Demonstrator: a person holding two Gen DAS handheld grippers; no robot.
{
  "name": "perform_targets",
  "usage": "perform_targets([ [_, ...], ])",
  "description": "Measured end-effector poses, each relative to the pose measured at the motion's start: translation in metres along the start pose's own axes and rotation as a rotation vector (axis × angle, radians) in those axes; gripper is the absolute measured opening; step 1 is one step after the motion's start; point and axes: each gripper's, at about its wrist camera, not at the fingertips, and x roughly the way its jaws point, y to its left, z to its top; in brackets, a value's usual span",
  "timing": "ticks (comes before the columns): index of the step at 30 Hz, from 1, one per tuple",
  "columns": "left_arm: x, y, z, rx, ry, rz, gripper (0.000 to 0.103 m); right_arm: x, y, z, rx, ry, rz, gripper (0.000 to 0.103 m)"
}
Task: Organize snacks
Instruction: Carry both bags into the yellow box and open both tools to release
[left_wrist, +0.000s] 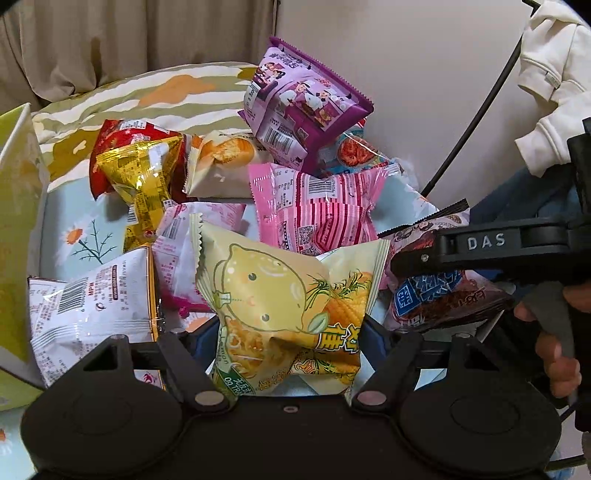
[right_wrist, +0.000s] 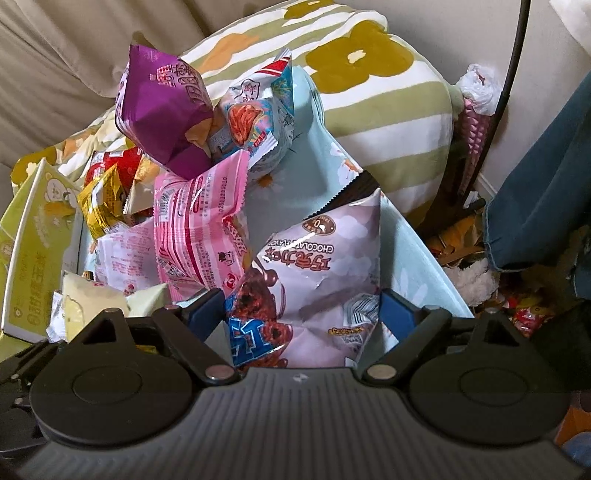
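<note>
Snack packets piled on a pale blue floral sheet (right_wrist: 317, 177), striped flowered pillow (right_wrist: 384, 99) behind the heap.

Left gripper (left_wrist: 291, 332) clamped on the yellow lemon packet (left_wrist: 280, 295): both pads press into its sides, the wrapper pinched and creased at the waist between them. The packet stands upright at the front of the pile.

Right gripper (right_wrist: 303, 314) has the chocolate packet (right_wrist: 317, 273) between its blue pads; wrapper crumpled where the pads meet it, so clamped on it. In the left wrist view the right gripper comes in from the right edge, one black finger (left_wrist: 480, 247) lying across that same chocolate packet (left_wrist: 439, 295), a hand (left_wrist: 554, 347) on the handle below.

Rest of the pile, back to front:
- purple packet (left_wrist: 299, 107) on top at the back, tilted, leaning on a light blue noodle packet (right_wrist: 255, 122)
- pink striped packet (left_wrist: 321, 210) in the middle, just behind the lemon one
- bread packet (left_wrist: 221, 158) beside a gold packet (left_wrist: 144, 177), red packet (left_wrist: 114, 144) touching behind the gold
- white packet (left_wrist: 96, 310) at front left, just beside the lemon one
- pale pink packet (left_wrist: 184, 240) under the others, partly hidden

Green-yellow box (right_wrist: 33, 247) stands at the left edge of the heap. A white sleeve (left_wrist: 550, 88) and denim (right_wrist: 539, 192) on the right.
</note>
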Motion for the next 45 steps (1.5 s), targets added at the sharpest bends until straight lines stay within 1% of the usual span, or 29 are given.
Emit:
perform_targets([
  [1,-0.001,0.0,0.0,-0.001,-0.002,0.002,0.078,0.0,0.001,-0.001,-0.009,0.001,-0.005,0.102],
  [3,-0.004,-0.002,-0.002,-0.005,-0.006,0.005,0.078,0.0,0.001,-0.002,-0.03,0.003,-0.021,0.093],
  [4,-0.006,-0.003,-0.003,-0.008,-0.009,0.007,0.078,0.001,0.001,-0.003,-0.038,0.009,-0.027,0.082],
  [5,-0.007,-0.004,-0.003,-0.011,-0.01,0.01,0.078,0.001,0.0,-0.004,-0.038,0.016,-0.025,0.078],
  [8,-0.012,-0.005,-0.004,-0.022,-0.018,0.016,0.078,-0.002,-0.006,-0.006,-0.024,0.01,-0.007,0.071],
  [11,-0.018,-0.008,-0.004,-0.031,-0.029,0.022,0.078,-0.008,-0.005,-0.008,-0.036,-0.002,-0.015,0.068],
  [20,-0.047,-0.021,0.001,-0.053,-0.086,0.047,0.078,-0.044,-0.008,-0.01,-0.039,-0.05,0.007,0.067],
  [26,-0.08,-0.023,0.006,-0.097,-0.157,0.094,0.078,-0.078,0.007,-0.006,-0.129,-0.109,0.039,0.067],
  [31,-0.114,-0.015,0.009,-0.152,-0.224,0.174,0.078,-0.103,0.035,0.001,-0.236,-0.158,0.109,0.067],
  [36,-0.15,0.01,0.013,-0.208,-0.291,0.278,0.078,-0.115,0.08,0.008,-0.345,-0.187,0.213,0.067],
  [42,-0.192,0.06,0.019,-0.269,-0.359,0.401,0.078,-0.122,0.15,0.013,-0.43,-0.207,0.333,0.067],
  [45,-0.207,0.092,0.021,-0.295,-0.375,0.442,0.079,-0.121,0.191,0.013,-0.457,-0.215,0.374,0.067],
])
